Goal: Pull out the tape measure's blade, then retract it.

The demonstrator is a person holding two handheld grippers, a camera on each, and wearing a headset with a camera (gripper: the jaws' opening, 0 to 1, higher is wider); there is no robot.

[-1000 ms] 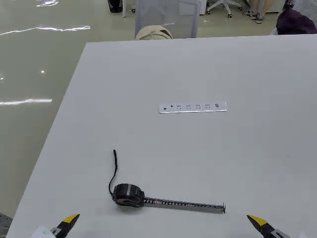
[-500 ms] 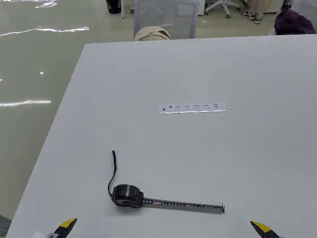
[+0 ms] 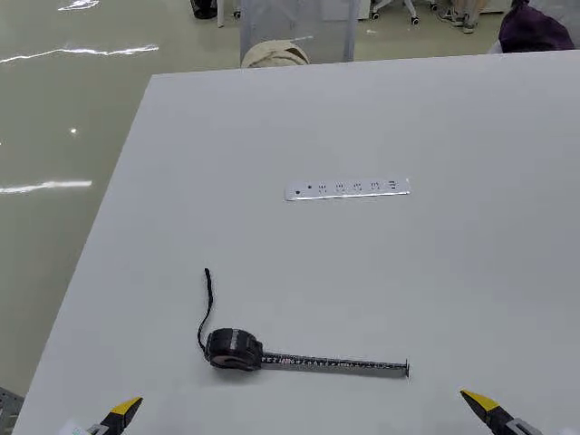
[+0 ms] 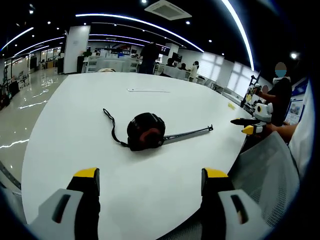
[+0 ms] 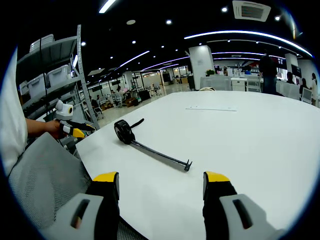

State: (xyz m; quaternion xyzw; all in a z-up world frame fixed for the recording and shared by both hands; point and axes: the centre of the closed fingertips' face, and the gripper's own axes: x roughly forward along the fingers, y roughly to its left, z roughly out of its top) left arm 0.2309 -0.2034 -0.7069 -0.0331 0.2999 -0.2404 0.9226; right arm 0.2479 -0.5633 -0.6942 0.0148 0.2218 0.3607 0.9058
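Observation:
A black tape measure [image 3: 234, 349] lies on the white table [image 3: 362, 272] near its front edge, with its blade [image 3: 335, 364] pulled out to the right and the end hook [image 3: 407, 367] resting on the table. A black wrist strap [image 3: 207, 304] trails away from the case. In the left gripper view the case [image 4: 145, 131] lies ahead of my left gripper [image 4: 149, 177], which is open and holds nothing. My right gripper [image 5: 161, 181] is open too, back from the blade's hook [image 5: 187, 165]. Yellow fingertips [image 3: 125, 408] [image 3: 477, 401] show at the head view's bottom corners.
A white power strip [image 3: 347, 188] lies flat near the table's middle. The table's left edge drops to a shiny floor [image 3: 54, 136]. A chair [image 3: 290, 27] stands beyond the far edge. A mesh chair back [image 4: 265, 175] is close beside the grippers.
The head camera has shifted slightly; the tape measure, its blade and both grippers stay in about the same places.

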